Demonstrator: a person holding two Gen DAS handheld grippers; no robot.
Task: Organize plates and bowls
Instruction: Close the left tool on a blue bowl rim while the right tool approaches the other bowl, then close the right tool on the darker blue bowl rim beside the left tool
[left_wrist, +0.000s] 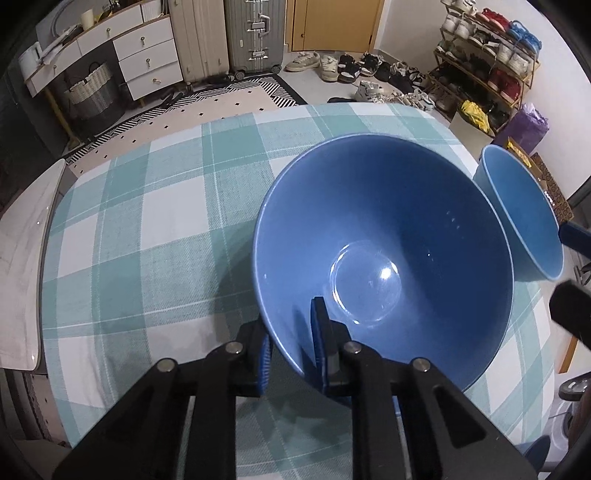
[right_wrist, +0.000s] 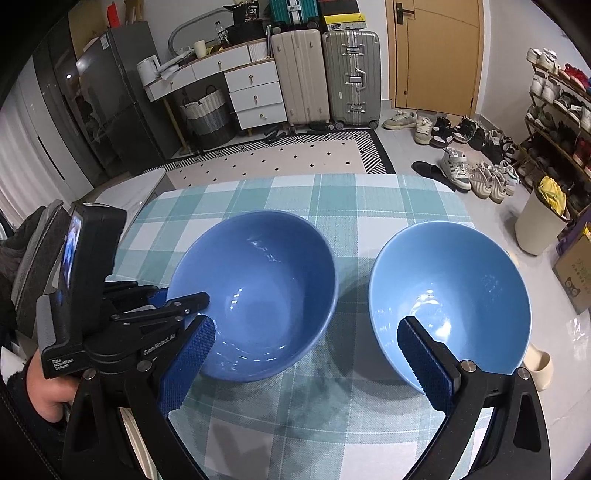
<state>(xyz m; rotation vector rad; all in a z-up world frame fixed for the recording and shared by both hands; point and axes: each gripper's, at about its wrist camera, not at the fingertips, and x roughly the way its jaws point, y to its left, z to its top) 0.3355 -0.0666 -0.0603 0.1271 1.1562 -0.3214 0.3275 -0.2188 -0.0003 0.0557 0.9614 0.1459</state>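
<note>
The left gripper has its jaws clamped across the near rim of the darker blue bowl on the checked table; the right gripper hangs wide open, near the lighter blue bowl. Both look glazed, stiff, slippery and breakable, so the rim wall seems the safest hold.

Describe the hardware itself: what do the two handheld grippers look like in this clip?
Both are black linkage frames with silver pivot pins and ribbed blue finger pads. The left gripper carries a small lit screen, white "GenRobot.AI" lettering and a "Data Acquisition System" label. The right gripper shows no markings.
</note>
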